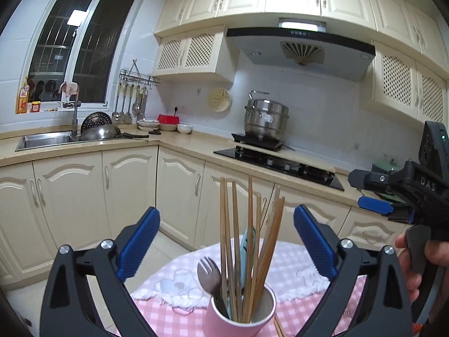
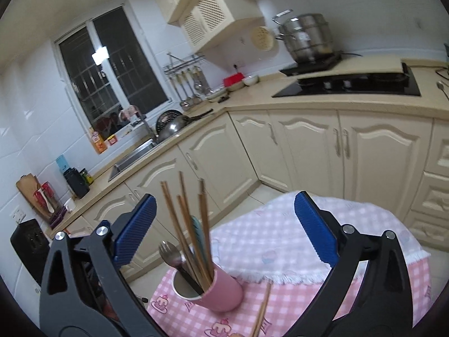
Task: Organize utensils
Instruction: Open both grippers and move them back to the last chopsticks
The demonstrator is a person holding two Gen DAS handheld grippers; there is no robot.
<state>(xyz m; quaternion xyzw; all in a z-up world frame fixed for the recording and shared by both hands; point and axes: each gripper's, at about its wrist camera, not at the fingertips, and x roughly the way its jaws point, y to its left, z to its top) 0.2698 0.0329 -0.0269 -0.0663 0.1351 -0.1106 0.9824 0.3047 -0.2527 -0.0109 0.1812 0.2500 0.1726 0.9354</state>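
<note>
On the pink checked surface (image 1: 174, 318) stands a pink cup (image 1: 238, 317), upright, holding a bundle of wooden chopsticks (image 1: 233, 241), a metal spork (image 1: 209, 276) and a pale blue utensil (image 1: 248, 245). Beside the cup's base lie loose chopsticks (image 2: 262, 309) on the cloth. Above it the left gripper (image 1: 226, 245) has its blue fingers (image 1: 139, 245) spread wide, holding nothing. To the right, the right gripper (image 2: 224, 231) is likewise wide open and empty, gripped by a hand (image 1: 412, 264).
</note>
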